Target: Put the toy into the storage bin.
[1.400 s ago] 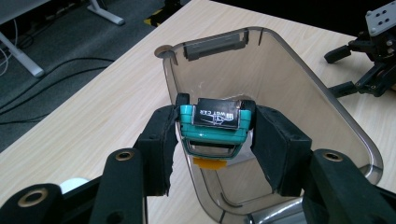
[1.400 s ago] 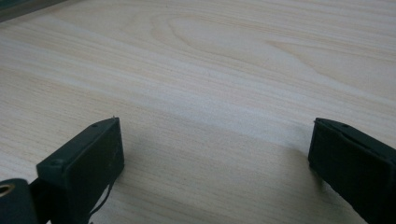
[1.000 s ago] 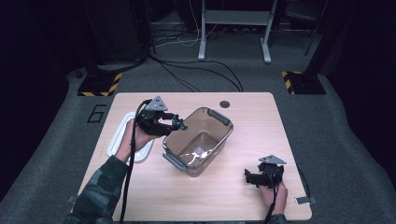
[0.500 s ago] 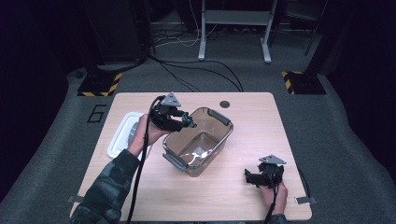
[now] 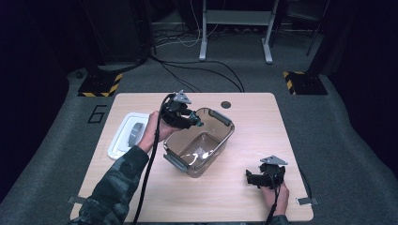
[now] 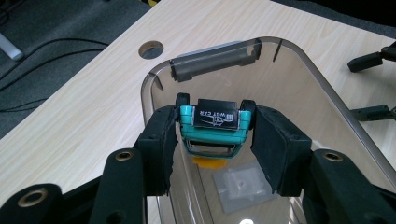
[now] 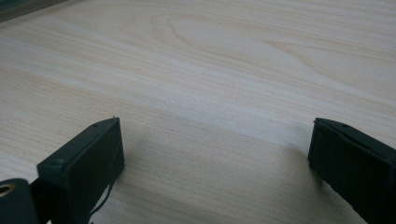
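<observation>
Left hand-held gripper [image 6: 212, 135] clamping teal toy car [image 6: 212, 123], moved over bin [image 5: 220, 140]; right [image 7: 212, 154] wide open.

We are in a lab or recording studio, not a home. A pale wooden desk [image 5: 263, 136] with a cable hole [image 5: 226, 104] stands alone on grey carpet [image 5: 347, 131] marked with a taped number six [image 5: 96, 114]. Black drapes [image 5: 33, 42] close off the dark room, hazard-striped stand bases [image 5: 98, 86] flank the desk, and loose cables [image 5: 197, 70] trail toward a metal frame [image 5: 234, 28].
</observation>
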Available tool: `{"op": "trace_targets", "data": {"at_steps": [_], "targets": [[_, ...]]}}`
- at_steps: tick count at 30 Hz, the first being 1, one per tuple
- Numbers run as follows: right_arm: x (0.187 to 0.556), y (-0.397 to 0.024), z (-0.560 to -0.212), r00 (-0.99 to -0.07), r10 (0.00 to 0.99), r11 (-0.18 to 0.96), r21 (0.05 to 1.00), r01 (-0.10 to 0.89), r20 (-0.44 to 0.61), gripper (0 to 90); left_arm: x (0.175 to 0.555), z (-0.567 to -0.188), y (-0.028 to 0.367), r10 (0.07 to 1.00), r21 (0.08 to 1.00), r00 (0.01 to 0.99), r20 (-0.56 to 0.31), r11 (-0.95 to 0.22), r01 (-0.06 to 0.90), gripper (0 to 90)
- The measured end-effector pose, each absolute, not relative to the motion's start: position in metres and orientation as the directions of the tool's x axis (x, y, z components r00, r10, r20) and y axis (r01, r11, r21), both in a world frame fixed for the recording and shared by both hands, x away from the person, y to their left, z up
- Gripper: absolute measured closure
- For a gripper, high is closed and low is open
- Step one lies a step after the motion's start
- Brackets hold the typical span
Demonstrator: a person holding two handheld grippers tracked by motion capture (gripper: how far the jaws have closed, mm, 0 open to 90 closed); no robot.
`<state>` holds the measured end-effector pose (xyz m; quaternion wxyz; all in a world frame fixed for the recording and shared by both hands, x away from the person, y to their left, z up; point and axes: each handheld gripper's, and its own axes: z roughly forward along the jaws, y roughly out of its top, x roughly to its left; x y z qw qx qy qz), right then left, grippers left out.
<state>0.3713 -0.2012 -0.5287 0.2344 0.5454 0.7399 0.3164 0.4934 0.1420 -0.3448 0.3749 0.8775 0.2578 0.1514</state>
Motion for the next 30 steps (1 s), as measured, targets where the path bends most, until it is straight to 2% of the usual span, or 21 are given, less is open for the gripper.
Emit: {"op": "trace_targets", "data": {"at_steps": [30], "targets": [[0.371, -0.201, -0.529, -0.298, 0.955, 0.206, 0.725, 0.657, -0.002, 3.0, 0.524, -0.366, 0.087, 0.601, 0.628, 0.796, 0.076, -0.649, 0.43, 49.9]]}}
